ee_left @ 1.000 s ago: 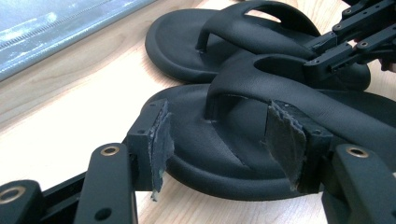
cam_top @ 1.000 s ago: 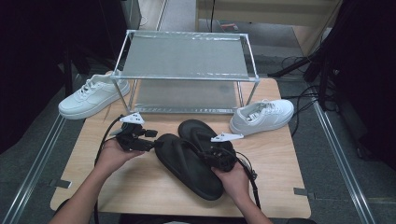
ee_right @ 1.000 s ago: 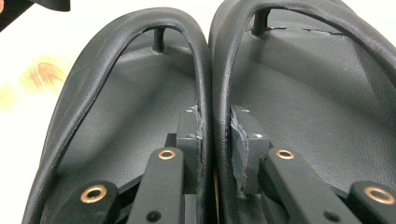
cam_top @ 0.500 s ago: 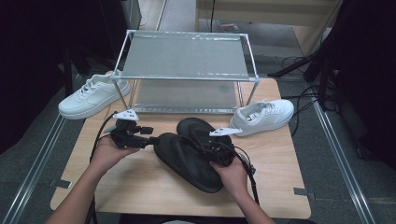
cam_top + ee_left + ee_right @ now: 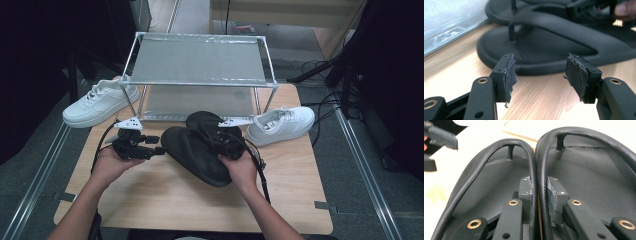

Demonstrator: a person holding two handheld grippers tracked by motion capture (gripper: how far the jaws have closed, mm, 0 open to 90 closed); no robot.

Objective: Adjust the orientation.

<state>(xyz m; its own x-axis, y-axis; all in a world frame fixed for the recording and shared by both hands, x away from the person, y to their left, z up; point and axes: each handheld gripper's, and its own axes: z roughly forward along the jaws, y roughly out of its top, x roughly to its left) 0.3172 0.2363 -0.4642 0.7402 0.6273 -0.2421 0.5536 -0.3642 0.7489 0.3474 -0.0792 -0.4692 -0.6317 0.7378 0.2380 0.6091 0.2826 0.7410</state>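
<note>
Shelf rack (image 5: 200, 60) bare, right tool (image 5: 223, 141) pinching two sandals' (image 5: 197, 150) straps

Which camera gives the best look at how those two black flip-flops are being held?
The right gripper view: the right gripper pinches the adjoining straps of both black flip-flops together. The high view shows the pair whole but the grip is hidden. The left gripper view shows their soles side-on, blurred.

Dim room, table lit from above, bg dark, close-ups prob. slightly blurred
</note>
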